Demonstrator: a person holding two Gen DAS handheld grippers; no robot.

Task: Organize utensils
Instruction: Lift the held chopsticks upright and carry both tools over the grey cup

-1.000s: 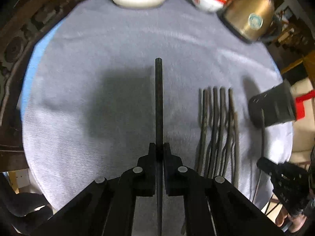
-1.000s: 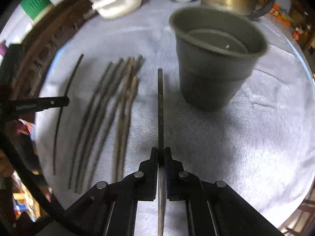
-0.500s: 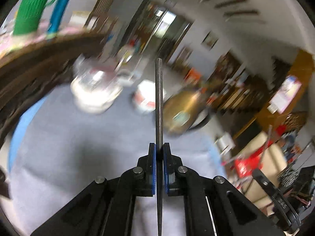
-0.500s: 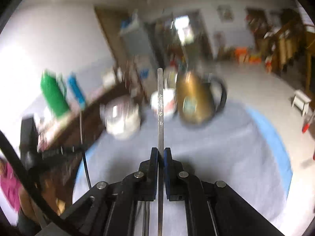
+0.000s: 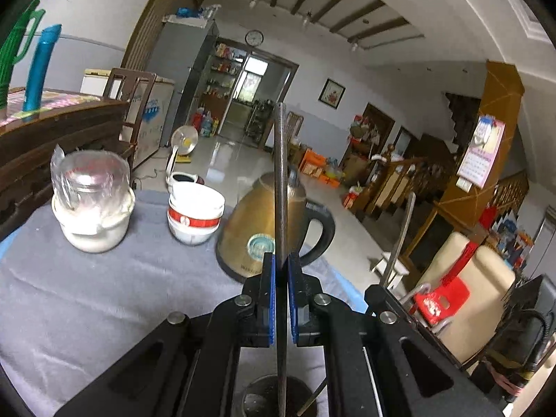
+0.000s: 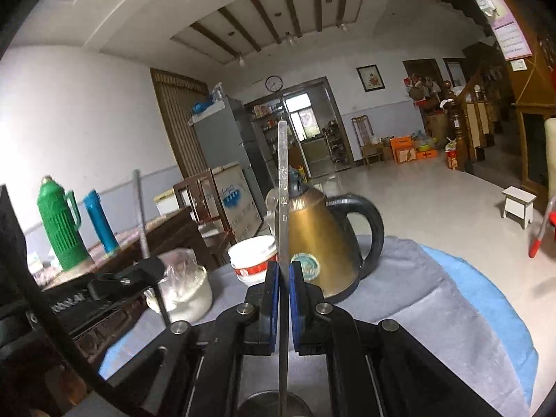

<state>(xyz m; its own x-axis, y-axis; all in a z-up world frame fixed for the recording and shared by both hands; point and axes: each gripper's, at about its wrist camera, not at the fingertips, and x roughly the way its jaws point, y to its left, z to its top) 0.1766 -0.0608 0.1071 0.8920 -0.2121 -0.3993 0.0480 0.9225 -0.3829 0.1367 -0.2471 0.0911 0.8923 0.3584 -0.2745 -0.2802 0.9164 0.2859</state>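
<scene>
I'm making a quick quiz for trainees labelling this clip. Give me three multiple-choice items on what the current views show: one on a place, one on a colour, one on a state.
1. Where does the red-banded white bowl stand? A) between the plastic-wrapped jar and the kettle B) on the floor C) on the stool
2. What colour is the kettle body? A) green B) gold C) white
3. How is the left gripper? A) wide open B) shut on a chopstick C) shut on a bowl

Answers: 1 A, the bowl stands on the table cloth between the jar and the kettle. 2 B, its body is gold with a black handle. 3 B, the left gripper clamps a chopstick between its blue pads.
</scene>
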